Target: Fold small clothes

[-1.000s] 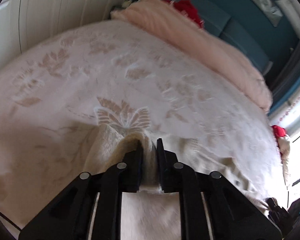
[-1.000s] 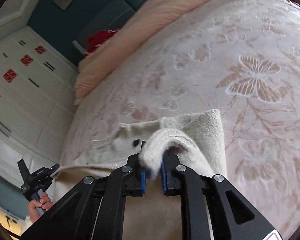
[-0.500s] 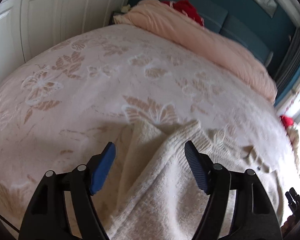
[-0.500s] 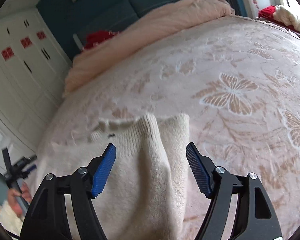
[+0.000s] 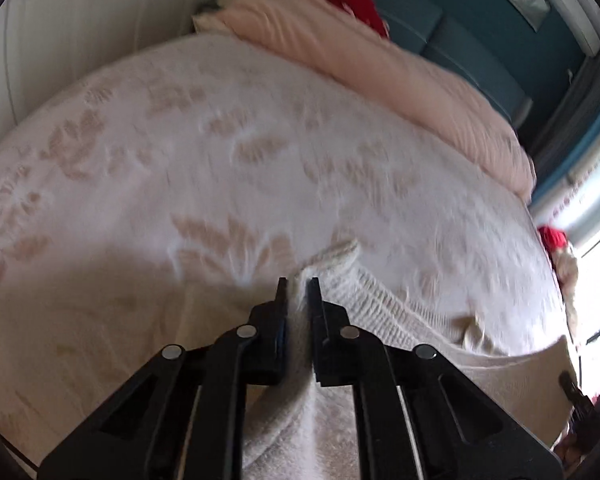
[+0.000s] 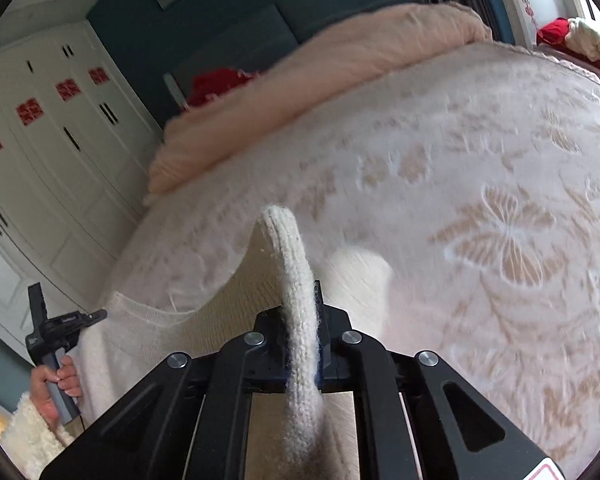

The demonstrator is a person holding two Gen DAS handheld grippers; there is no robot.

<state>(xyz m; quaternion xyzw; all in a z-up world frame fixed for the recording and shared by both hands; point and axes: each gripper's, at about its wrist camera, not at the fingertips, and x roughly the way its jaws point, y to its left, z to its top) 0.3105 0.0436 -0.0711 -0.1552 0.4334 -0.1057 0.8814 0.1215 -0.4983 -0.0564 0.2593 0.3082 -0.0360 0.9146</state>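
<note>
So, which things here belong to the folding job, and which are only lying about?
For the job:
- cream knit sweater
- left gripper, shut on it
- right gripper, shut on it

Lying about:
- pink duvet
- red cloth
- butterfly bedspread

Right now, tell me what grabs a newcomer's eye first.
The cream knit sweater, pinched in the right claw and arching up over the butterfly-patterned bedspread. The left claw grips another edge. Behind, a peach duvet lies bunched at the bed's head.
</note>
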